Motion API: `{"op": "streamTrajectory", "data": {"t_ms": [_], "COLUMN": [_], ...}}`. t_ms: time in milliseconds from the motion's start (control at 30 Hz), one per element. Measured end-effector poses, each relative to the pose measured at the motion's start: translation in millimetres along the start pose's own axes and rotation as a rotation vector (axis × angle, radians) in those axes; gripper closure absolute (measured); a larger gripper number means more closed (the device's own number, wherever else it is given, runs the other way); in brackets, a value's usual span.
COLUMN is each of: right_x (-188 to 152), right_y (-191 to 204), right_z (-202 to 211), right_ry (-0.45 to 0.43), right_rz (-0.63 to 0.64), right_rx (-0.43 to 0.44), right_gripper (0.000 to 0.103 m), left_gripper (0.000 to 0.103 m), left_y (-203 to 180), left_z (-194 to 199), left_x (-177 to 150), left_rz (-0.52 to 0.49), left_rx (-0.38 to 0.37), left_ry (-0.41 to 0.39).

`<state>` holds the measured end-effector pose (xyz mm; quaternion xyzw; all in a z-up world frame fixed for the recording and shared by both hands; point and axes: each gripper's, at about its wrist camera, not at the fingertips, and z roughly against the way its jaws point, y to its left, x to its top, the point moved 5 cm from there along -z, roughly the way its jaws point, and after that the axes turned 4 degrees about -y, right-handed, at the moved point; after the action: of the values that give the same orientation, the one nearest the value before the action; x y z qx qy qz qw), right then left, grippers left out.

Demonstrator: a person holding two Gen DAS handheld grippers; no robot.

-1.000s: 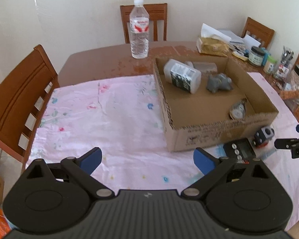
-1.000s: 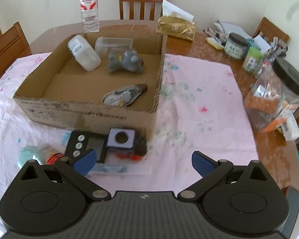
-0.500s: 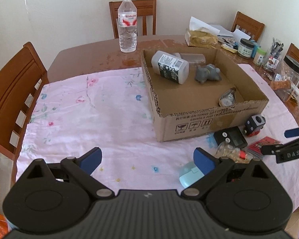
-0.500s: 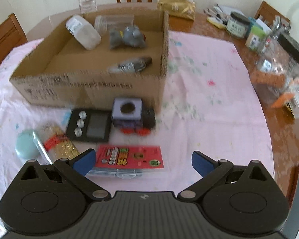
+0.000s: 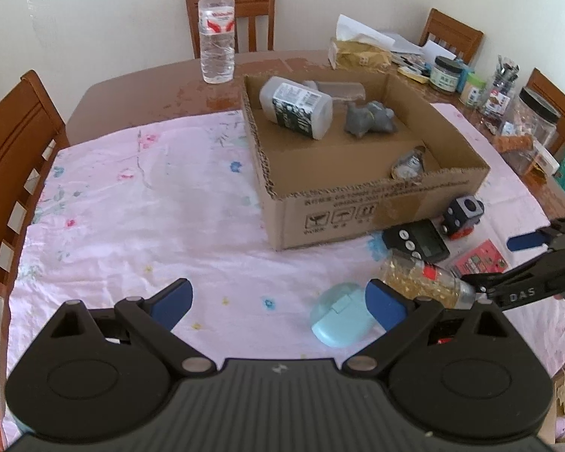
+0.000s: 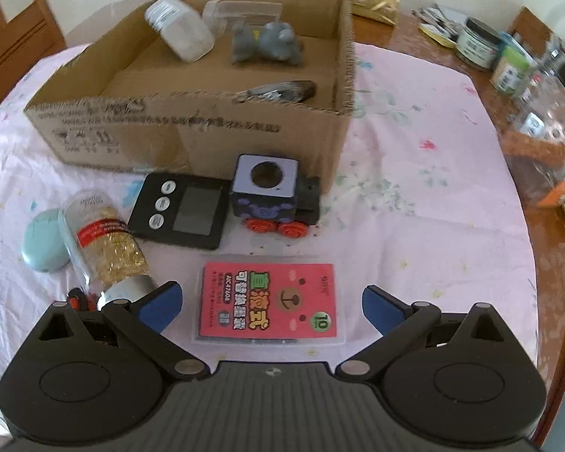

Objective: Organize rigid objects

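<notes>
A cardboard box (image 5: 361,211) (image 6: 192,132) holds a white bottle (image 5: 295,107), a grey toy (image 5: 369,118) and a small packet (image 5: 408,164). In front of it lie a black timer (image 6: 180,211), a toy train (image 6: 273,197), a red card case (image 6: 267,305), a gold-filled tube (image 6: 105,241) and a mint round case (image 5: 341,318). My right gripper (image 6: 269,301) is open, low over the red case, its fingers either side. My left gripper (image 5: 278,297) is open and empty above the cloth, left of the mint case.
A water bottle (image 5: 216,34) stands behind the box. Jars and clutter (image 5: 489,90) crowd the table's right side. Wooden chairs (image 5: 11,158) ring the table. A pink floral cloth (image 5: 139,203) covers the table left of the box.
Both grippers have drawn back toward the near edge. The right one has dropped lower over the loose items, so the red case now lies between its fingers.
</notes>
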<state>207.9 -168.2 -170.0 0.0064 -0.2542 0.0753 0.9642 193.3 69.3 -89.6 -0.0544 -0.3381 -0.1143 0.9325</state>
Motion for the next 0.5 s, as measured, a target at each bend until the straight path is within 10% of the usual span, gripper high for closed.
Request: {"op": "streamTrajectory", "data": {"t_ms": [500], "right_x": [-16], "right_y": [-35], "right_z": [-6], "right_ry": [0.002], "right_rz": [-0.051], "right_rx": [-0.022], "right_gripper": [0.0], "left_gripper": [0.005], "left_y": [-32], "left_z": [-36], "left_x": [-29], "left_rz": [-0.224], "left_rx": [-0.058], "left_ry": [0.083]}}
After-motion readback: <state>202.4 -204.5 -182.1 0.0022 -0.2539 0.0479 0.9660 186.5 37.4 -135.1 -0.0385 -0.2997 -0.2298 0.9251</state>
